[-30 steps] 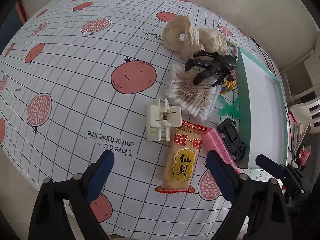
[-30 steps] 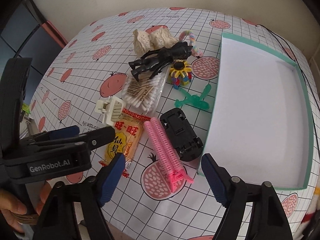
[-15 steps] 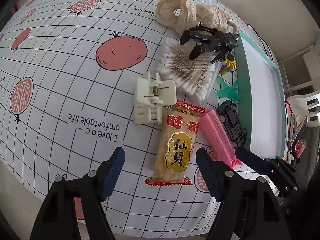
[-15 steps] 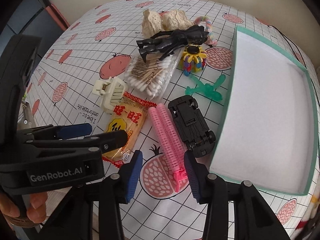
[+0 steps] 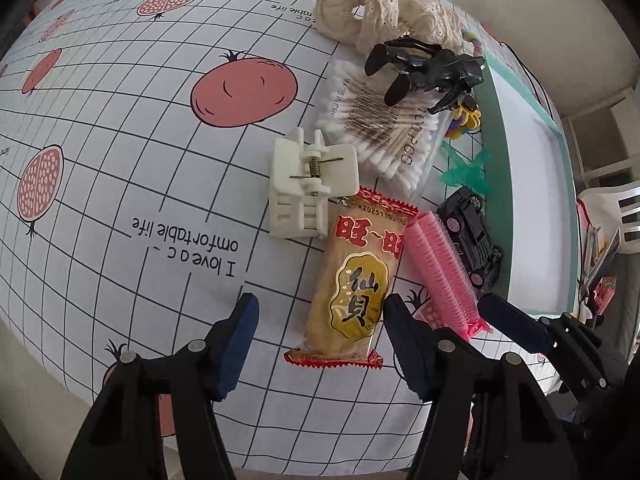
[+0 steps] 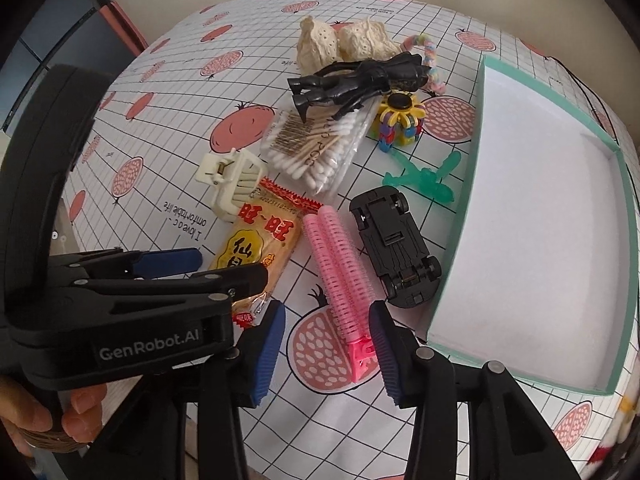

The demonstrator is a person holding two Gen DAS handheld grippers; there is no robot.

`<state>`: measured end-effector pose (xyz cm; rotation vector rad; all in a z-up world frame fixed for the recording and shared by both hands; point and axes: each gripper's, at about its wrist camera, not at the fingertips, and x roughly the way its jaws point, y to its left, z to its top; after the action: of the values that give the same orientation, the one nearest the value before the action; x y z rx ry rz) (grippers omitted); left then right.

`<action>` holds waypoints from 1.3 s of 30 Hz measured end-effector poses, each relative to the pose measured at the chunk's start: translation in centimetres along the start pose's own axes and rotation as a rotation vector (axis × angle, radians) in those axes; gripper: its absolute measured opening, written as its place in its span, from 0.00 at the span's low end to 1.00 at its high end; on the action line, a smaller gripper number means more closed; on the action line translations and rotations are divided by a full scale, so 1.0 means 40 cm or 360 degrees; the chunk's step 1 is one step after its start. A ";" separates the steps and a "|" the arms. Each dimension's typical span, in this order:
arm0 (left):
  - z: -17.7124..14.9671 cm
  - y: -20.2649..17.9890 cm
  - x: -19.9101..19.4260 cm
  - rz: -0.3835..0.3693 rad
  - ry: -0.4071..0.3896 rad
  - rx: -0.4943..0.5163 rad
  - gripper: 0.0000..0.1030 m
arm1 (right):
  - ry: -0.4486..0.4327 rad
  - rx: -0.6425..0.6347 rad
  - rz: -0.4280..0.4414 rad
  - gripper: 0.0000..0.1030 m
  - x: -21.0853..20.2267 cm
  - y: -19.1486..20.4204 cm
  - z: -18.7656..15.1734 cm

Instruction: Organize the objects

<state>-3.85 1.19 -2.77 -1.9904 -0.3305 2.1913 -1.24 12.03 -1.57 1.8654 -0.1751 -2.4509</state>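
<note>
Both grippers sit low over the grid-patterned tablecloth with red fruit prints (image 5: 120, 168). The left gripper (image 5: 320, 340) has its 2 blue pads spread wide either side of the near end of the orange rice cracker packet with red crimped ends (image 5: 356, 280), not gripping it. The right gripper (image 6: 326, 354) is open too, straddling the clip end of the pink ribbed hair roller (image 6: 340, 264). An upside-down black toy car (image 6: 394, 246) lies just beside the mint-green shallow box (image 6: 460, 240), which looks empty.

Pink hair roller (image 6: 340, 264) flat beside snack packet (image 6: 256, 248), overturned black toy car (image 6: 394, 246), teal box (image 6: 452, 264)
</note>
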 end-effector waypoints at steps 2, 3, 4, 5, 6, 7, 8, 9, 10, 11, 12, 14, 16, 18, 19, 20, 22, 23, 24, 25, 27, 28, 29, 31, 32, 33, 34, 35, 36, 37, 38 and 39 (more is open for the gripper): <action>-0.002 0.002 -0.001 -0.0002 -0.0001 -0.0008 0.64 | 0.0008 -0.0008 -0.0058 0.45 0.007 -0.002 0.000; -0.003 0.002 -0.001 -0.0003 -0.0001 -0.0010 0.64 | 0.0020 -0.0011 -0.0083 0.45 0.013 -0.004 0.000; -0.004 0.002 -0.002 -0.0003 -0.0002 -0.0010 0.64 | 0.0030 -0.0009 -0.0089 0.45 0.017 -0.008 -0.001; -0.005 0.001 -0.002 -0.0002 -0.0002 -0.0010 0.64 | 0.0037 -0.0004 -0.0094 0.45 0.020 -0.010 -0.002; -0.007 0.001 -0.002 -0.0001 -0.0003 -0.0008 0.64 | 0.0043 -0.0002 -0.0101 0.45 0.023 -0.011 -0.003; -0.008 0.000 -0.003 0.0002 -0.0004 -0.0006 0.64 | 0.0040 -0.0007 -0.0105 0.45 0.026 -0.010 -0.002; -0.009 -0.002 -0.004 0.0004 -0.0004 -0.0006 0.63 | 0.0042 -0.0014 -0.0115 0.45 0.027 -0.009 -0.002; -0.010 -0.005 -0.003 0.0005 -0.0005 -0.0007 0.61 | 0.0043 -0.0023 -0.0128 0.44 0.029 -0.007 -0.002; -0.011 -0.008 -0.002 0.0002 -0.0007 -0.0008 0.59 | 0.0047 -0.0033 -0.0147 0.42 0.033 -0.005 -0.002; -0.010 -0.004 -0.004 -0.0006 -0.0008 -0.0012 0.56 | 0.0059 -0.0037 -0.0162 0.42 0.040 -0.006 -0.003; -0.011 0.004 -0.009 -0.0011 -0.0010 -0.0017 0.55 | 0.0080 -0.0033 -0.0171 0.40 0.050 -0.010 -0.005; -0.018 0.007 -0.014 -0.0023 -0.0013 -0.0018 0.49 | 0.0118 -0.0018 -0.0184 0.35 0.068 -0.018 -0.009; -0.019 0.032 -0.031 -0.0040 -0.0015 -0.0013 0.43 | 0.0116 -0.0019 -0.0187 0.31 0.069 -0.021 -0.010; -0.023 0.030 -0.036 -0.0041 -0.0021 0.0002 0.39 | 0.0110 -0.0007 -0.0174 0.30 0.064 -0.025 -0.008; -0.026 0.028 -0.042 -0.0043 -0.0024 0.0010 0.36 | 0.0107 -0.0006 -0.0165 0.30 0.061 -0.026 -0.007; -0.028 0.027 -0.046 -0.0051 -0.0029 0.0017 0.33 | 0.0100 -0.0007 -0.0153 0.29 0.057 -0.026 -0.006; -0.046 0.016 -0.072 -0.0075 -0.0043 0.0026 0.32 | 0.0080 -0.0008 -0.0127 0.29 0.044 -0.025 -0.004; -0.048 0.015 -0.081 -0.0085 -0.0055 0.0033 0.32 | 0.0067 -0.0007 -0.0110 0.29 0.035 -0.025 -0.003; -0.050 0.014 -0.091 -0.0095 -0.0071 0.0039 0.31 | 0.0052 -0.0005 -0.0094 0.29 0.026 -0.025 -0.001; -0.053 0.013 -0.103 -0.0104 -0.0092 0.0042 0.31 | 0.0034 -0.0001 -0.0079 0.29 0.015 -0.026 0.001; -0.053 0.013 -0.129 -0.0116 -0.0153 0.0059 0.30 | -0.0020 0.0014 -0.0058 0.29 -0.011 -0.031 0.006; -0.051 0.011 -0.144 -0.0119 -0.0196 0.0072 0.30 | -0.0051 0.0029 -0.0055 0.29 -0.026 -0.033 0.009; -0.053 0.009 -0.163 -0.0129 -0.0243 0.0086 0.30 | -0.0080 0.0046 -0.0057 0.29 -0.042 -0.032 0.010; -0.051 0.005 -0.196 -0.0158 -0.0331 0.0104 0.29 | -0.0135 0.0085 -0.0058 0.29 -0.067 -0.033 0.021; -0.053 0.002 -0.212 -0.0162 -0.0369 0.0111 0.29 | -0.0159 0.0110 -0.0061 0.29 -0.075 -0.028 0.021; -0.057 -0.001 -0.227 -0.0172 -0.0404 0.0114 0.29 | -0.0179 0.0139 -0.0066 0.29 -0.082 -0.037 0.028; -0.040 -0.003 -0.243 -0.0188 -0.0430 0.0116 0.29 | -0.0194 0.0168 -0.0073 0.29 -0.092 -0.053 0.031; -0.016 -0.016 -0.230 -0.0198 -0.0455 0.0121 0.29 | -0.0207 0.0203 -0.0085 0.29 -0.107 -0.076 0.035; -0.006 -0.031 -0.234 -0.0208 -0.0481 0.0129 0.29 | -0.0218 0.0239 -0.0108 0.29 -0.119 -0.096 0.030; 0.003 -0.049 -0.238 -0.0219 -0.0506 0.0140 0.29 | -0.0228 0.0272 -0.0135 0.29 -0.128 -0.117 0.026; 0.004 -0.057 -0.244 -0.0226 -0.0527 0.0156 0.29 | -0.0239 0.0306 -0.0165 0.29 -0.132 -0.130 0.020; 0.008 -0.069 -0.238 -0.0228 -0.0548 0.0169 0.29 | -0.0247 0.0347 -0.0200 0.29 -0.132 -0.152 0.019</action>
<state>-3.29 1.31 7.13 -1.4837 -0.3769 2.3969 -0.43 18.71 2.93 1.8139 -0.3561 -2.7645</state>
